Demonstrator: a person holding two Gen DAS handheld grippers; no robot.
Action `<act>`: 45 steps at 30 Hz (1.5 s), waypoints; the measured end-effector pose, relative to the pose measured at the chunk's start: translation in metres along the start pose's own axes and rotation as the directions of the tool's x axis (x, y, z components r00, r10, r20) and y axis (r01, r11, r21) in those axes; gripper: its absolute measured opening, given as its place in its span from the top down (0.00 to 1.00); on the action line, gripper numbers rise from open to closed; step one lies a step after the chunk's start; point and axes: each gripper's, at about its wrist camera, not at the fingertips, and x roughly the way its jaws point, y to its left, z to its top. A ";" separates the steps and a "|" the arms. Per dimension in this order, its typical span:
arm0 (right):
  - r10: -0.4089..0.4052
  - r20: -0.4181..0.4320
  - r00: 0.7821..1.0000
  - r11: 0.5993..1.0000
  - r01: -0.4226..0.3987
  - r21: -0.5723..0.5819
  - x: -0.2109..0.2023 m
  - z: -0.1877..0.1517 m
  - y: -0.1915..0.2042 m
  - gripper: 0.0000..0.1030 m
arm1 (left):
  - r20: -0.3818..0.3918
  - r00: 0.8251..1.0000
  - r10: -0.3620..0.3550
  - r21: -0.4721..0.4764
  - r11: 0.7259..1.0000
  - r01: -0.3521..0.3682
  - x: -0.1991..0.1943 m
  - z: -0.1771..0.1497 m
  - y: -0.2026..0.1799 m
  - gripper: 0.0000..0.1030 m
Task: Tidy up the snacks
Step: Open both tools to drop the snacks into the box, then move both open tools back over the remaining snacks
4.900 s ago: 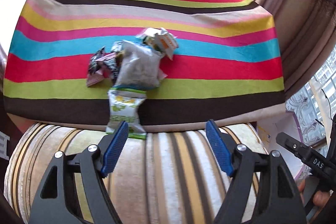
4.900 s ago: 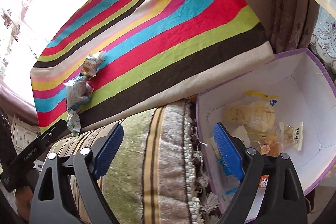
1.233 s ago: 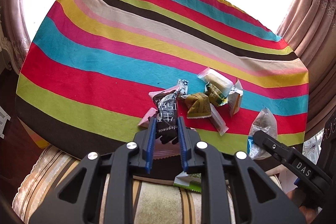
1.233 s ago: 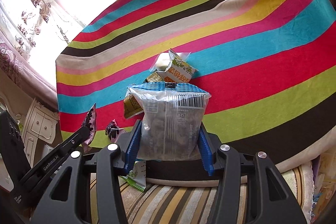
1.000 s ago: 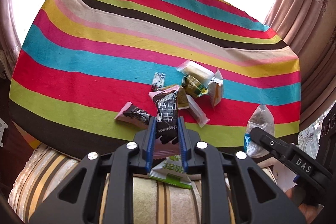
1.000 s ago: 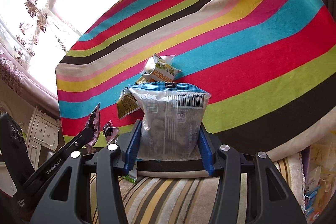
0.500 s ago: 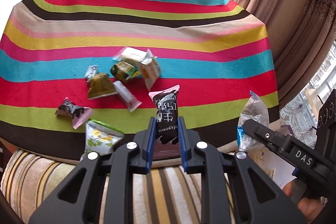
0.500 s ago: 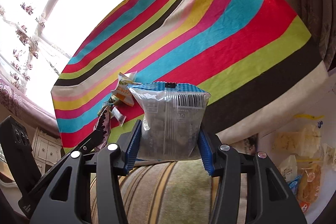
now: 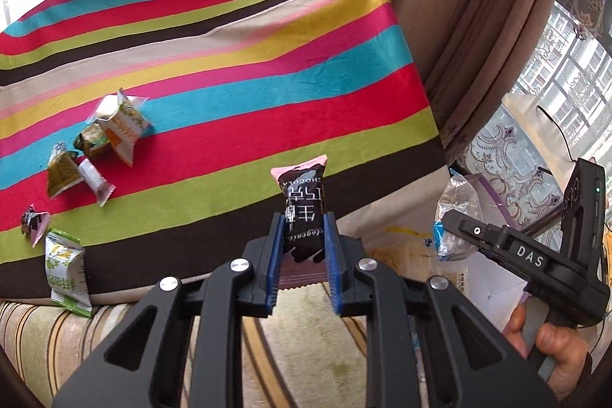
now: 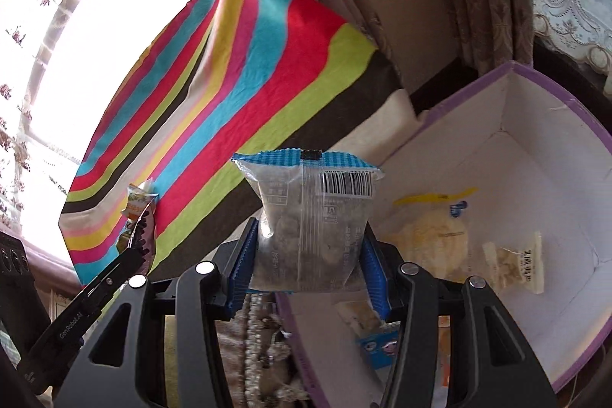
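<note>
Left gripper [image 9: 304, 247] nearly closed on chocolate bar [image 9: 304, 213], right gripper [image 10: 306, 255] half-spread clamping clear snack bag [image 10: 310, 224] at box [image 10: 535, 155] rim. My worry: early release drops bag outside box; slick wrapper slips.

Loose snack packets [image 9: 95, 155] are lying on the striped cloth [image 9: 267, 94] at its left part in the left wrist view. A box [image 10: 535, 155] is sitting right of the cloth, holding several packets [image 10: 436, 239] inside. Curtains [image 9: 459, 25] are hanging behind.
</note>
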 end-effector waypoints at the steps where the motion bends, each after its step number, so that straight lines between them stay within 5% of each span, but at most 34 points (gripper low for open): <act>1: -0.008 0.006 1.000 1.000 0.008 0.011 -0.002 0.001 -0.008 0.52 | -0.006 1.000 -0.005 0.011 1.000 0.005 0.003 0.000 -0.006 0.80; 19: -0.109 0.061 0.992 0.986 0.100 0.134 -0.033 0.017 -0.088 0.51 | -0.090 0.991 -0.096 0.138 0.985 0.108 0.029 -0.003 -0.078 0.80; 21: -0.121 0.060 0.991 0.984 0.112 0.140 -0.032 0.018 -0.088 0.50 | -0.103 0.990 -0.101 0.147 0.982 0.116 0.031 -0.005 -0.081 0.75; 24: -0.123 0.062 0.990 0.983 0.113 0.147 -0.032 0.018 -0.088 0.47 | -0.103 0.990 -0.098 0.141 0.984 0.112 0.032 -0.004 -0.081 0.55; 45: -0.087 0.015 0.996 0.996 0.087 0.023 -0.018 0.013 -0.033 0.31 | -0.069 0.997 -0.030 0.079 0.996 0.035 0.019 -0.004 -0.055 0.30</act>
